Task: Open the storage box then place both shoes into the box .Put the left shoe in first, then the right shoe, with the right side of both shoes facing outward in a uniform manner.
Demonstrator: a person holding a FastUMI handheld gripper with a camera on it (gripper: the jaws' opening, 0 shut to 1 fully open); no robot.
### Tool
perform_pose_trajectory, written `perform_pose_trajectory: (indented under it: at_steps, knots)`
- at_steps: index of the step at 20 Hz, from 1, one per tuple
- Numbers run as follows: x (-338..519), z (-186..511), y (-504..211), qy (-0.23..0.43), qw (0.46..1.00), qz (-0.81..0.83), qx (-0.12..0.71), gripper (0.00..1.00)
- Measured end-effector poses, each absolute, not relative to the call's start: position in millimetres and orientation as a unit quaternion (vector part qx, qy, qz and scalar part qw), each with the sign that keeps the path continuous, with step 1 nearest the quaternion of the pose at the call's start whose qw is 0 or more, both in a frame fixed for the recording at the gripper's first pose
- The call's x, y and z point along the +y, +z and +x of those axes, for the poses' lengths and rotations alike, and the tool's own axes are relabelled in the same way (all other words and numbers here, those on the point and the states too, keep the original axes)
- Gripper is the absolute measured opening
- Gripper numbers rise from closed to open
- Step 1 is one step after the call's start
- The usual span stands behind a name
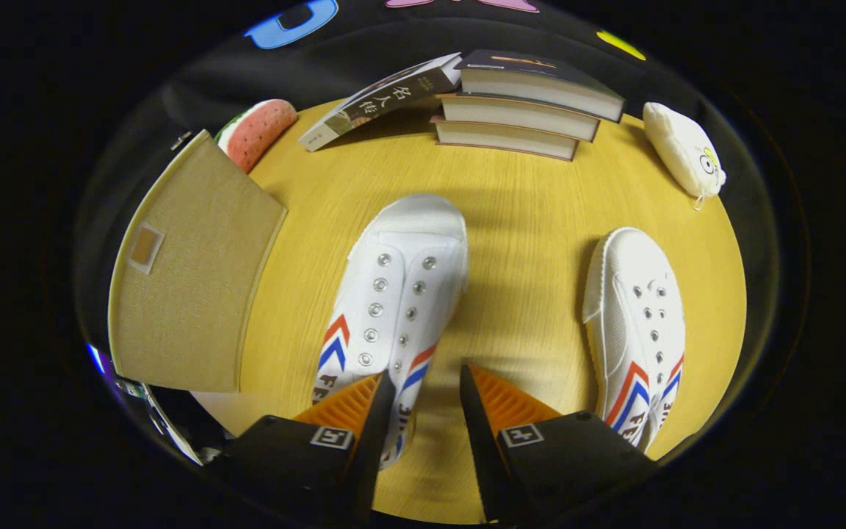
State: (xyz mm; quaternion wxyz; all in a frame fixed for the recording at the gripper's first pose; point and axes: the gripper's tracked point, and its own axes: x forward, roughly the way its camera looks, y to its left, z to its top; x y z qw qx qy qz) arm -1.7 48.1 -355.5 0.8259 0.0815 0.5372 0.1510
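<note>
A beige fabric storage box (188,272) sits closed at the left of the tabletop (526,220). The hand-held gripper (427,400) hangs released, fingers apart, grasping nothing; its left finger (353,404) overlaps the heel of the nearer white shoe (393,294). The second shoe (640,323) lies to the right, beside the right finger

I see a yellow wooden table (526,220). On it lie two white shoes (401,294) (640,323), a tan box (188,279), a stack of books (526,110) with one book (379,99) leaning on it, a strawberry toy (261,132) and a white pouch (684,150).
</note>
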Motion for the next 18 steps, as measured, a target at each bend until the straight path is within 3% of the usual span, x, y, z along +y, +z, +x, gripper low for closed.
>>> perform_pose_trajectory:
  at_steps: [1, 3, 5, 6, 18]
  knots:
    - [55, -5, -353, 0.161, 0.823, 0.093, 0.537, 0.54]
    - [54, -6, -351, 0.157, 0.821, 0.104, 0.539, 0.22]
    - [54, -4, -352, 0.144, 0.817, 0.141, 0.541, 0.17]
    - [53, -3, -352, 0.138, 0.813, 0.166, 0.541, 0.08]
    - [45, -13, -304, 0.134, 0.841, 0.211, 0.481, 0.05]
